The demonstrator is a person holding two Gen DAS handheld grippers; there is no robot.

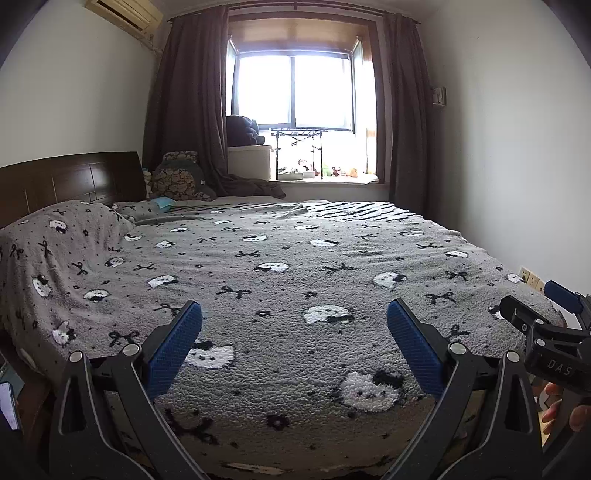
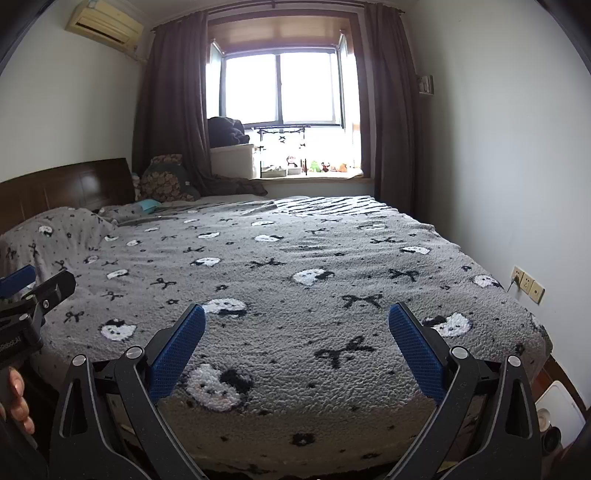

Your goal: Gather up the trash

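Nearest in the left wrist view, the left gripper [image 1: 294, 325] hangs over the near edge of the bed, its jaws released wide with nothing between the blue pads [image 1: 173, 347]. The right gripper [image 2: 296, 328] sits the same way in its own view, jaws spread apart and holding nothing, poised above the same near edge. Each shows at the side of the other's picture: the right gripper juts in at the right edge of the left wrist view, the left one at the left edge of the right wrist view, with fingers of the person's hand [image 2: 16, 402] wrapped on its handle.

Under both lies the grey fleece blanket [image 1: 295, 280], patterned with white cat faces and black bows, spread flat over the bed [image 2: 543, 354]. On the left it rises over a pillow [image 1: 70, 236] against the dark wooden headboard [image 1: 70, 177]. On the right wall, just beside the bed's edge, sit the wall sockets [image 2: 528, 286], and low at the right a white lidded bin [image 2: 561, 406] stands on the floor by the bed corner.

Farther back, near the headboard, a small light-blue crumpled thing [image 1: 162, 202] lies on the bed; it may be the trash, though it is too small to tell. Behind it patterned cushions [image 1: 173, 177] lean by the brown curtain [image 1: 184, 110]. Beyond, the bright window [image 1: 295, 92] has small toys [image 2: 314, 166] on its sill, and an air conditioner [image 2: 105, 22] hangs high on the left wall.
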